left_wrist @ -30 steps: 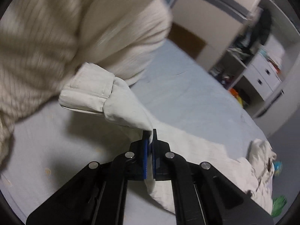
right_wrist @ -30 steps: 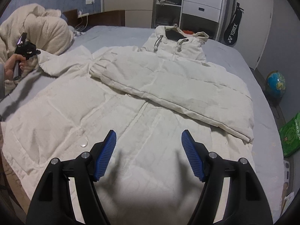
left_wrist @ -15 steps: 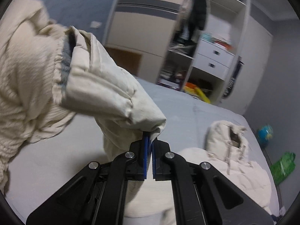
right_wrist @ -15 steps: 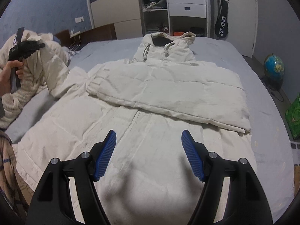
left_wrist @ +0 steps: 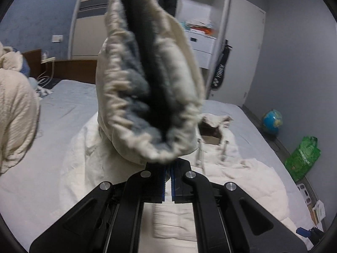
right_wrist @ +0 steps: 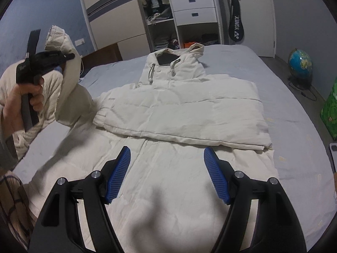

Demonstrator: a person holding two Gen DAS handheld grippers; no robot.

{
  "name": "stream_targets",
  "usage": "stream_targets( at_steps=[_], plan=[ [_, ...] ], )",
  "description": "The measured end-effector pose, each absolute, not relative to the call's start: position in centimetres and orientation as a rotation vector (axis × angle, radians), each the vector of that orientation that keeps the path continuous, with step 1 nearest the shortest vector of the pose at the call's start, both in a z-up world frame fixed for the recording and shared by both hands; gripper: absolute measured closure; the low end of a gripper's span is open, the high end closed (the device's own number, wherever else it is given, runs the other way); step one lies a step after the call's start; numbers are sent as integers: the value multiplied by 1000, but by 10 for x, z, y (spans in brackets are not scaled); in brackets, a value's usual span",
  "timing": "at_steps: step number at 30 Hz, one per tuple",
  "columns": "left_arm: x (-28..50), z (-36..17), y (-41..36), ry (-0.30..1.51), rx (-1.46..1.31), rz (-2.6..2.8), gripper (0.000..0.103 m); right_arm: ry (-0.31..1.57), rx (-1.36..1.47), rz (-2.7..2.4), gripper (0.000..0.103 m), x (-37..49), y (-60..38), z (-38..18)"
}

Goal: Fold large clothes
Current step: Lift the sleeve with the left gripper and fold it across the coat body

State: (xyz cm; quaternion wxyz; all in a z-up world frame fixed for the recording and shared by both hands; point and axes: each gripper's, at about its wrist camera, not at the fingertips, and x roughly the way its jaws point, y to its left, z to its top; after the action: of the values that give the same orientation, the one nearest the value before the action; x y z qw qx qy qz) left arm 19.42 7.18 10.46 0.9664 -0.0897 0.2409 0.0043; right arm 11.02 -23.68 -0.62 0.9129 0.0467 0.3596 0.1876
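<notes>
**One sleeve raised, one sleeve folded**

Two black grippers with blue ribbed pads are at work over a cream padded hooded coat (right_wrist: 172, 168) spread flat on a bed with a pale grey-blue sheet (right_wrist: 294, 126). The left gripper (left_wrist: 167, 181) has its pads pressed together on the fabric of the coat's left sleeve (left_wrist: 147, 84), holding it up in the air so the elastic cuff, with its dark lining, gapes toward the camera. From the right wrist view the same gripper (right_wrist: 70, 56) sits in a bare hand (right_wrist: 25, 97) at the bed's left side, with the sleeve (right_wrist: 69, 80) rising from the coat's shoulder up to it.

The right gripper (right_wrist: 167, 172) hangs above the lower half of the coat with its pads spread wide, gripping nothing. The coat's other sleeve (right_wrist: 185, 113) lies folded across the chest, and the hood (right_wrist: 174, 61) points toward the wardrobe.

A rumpled cream knitted blanket (left_wrist: 14, 113) is heaped on the bed's left side. Beyond the bed stand a white open wardrobe with drawers (right_wrist: 193, 10), a black Yonex racket bag (right_wrist: 236, 27), a blue globe (right_wrist: 300, 62) on the floor, and a green bag (left_wrist: 302, 158).
</notes>
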Motion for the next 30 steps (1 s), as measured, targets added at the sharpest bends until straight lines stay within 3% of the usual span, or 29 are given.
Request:
stream_targets(
  at_steps=[18, 26, 30],
  plan=[
    [213, 43, -63, 612, -41, -219, 100, 767, 279, 340, 34, 124, -271, -8],
    [222, 6, -88, 729, -48, -251, 100, 801, 432, 286, 34, 134, -303, -16],
    [222, -15, -88, 829, -31, -257, 91, 812, 453, 278, 34, 137, -307, -18]
  ],
)
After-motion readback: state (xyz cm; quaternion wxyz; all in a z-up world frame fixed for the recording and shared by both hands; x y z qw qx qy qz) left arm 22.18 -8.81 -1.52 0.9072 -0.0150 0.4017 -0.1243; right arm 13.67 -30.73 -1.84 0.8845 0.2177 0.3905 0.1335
